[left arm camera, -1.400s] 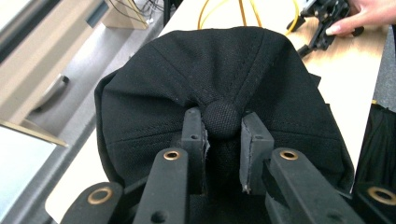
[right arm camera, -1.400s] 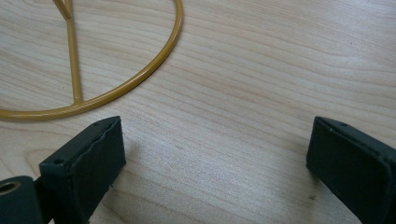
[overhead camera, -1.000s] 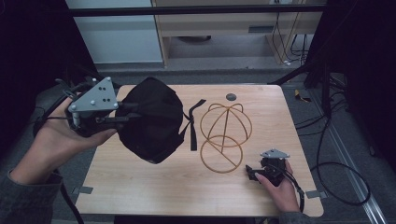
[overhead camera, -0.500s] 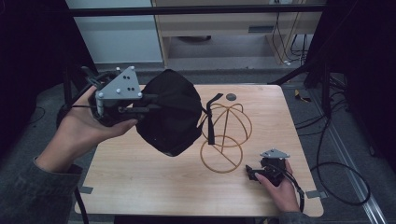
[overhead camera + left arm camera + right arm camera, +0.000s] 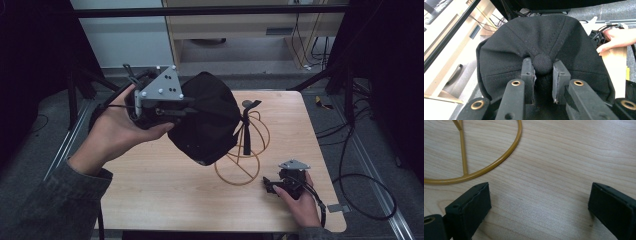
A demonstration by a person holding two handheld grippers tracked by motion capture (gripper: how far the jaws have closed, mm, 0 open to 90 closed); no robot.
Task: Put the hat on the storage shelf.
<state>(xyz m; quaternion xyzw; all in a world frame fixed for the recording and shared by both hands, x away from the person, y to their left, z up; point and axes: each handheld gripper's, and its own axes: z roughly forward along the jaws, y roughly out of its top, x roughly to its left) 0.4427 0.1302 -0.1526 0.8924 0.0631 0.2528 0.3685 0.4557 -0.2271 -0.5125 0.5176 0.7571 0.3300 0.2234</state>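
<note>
A black cap [image 5: 207,117] hangs in the air over the left half of the wooden table [image 5: 165,185]. My left gripper [image 5: 187,107] is shut on the cap, its jaws pinching the fabric at the round top button [image 5: 543,63]. In the left gripper view the cap's crown [image 5: 541,42] bulges beyond my left gripper [image 5: 543,75]. The cap's back strap [image 5: 246,130] dangles against a gold wire hat stand [image 5: 245,165], which stands on the table right of centre. My right gripper [image 5: 270,186] rests low near the table's front right. In its own view it [image 5: 539,202] stands open over bare wood, beside the stand's base ring [image 5: 499,160].
Black cables [image 5: 360,185] trail on the floor to the right of the table. A wooden cabinet [image 5: 240,30] stands behind the table's far edge. Metal rails [image 5: 75,135] run along both sides of the table.
My left hand has carried the cap to the right and slightly up, so that it now overlaps the wire stand. The right gripper has stayed where it was.
</note>
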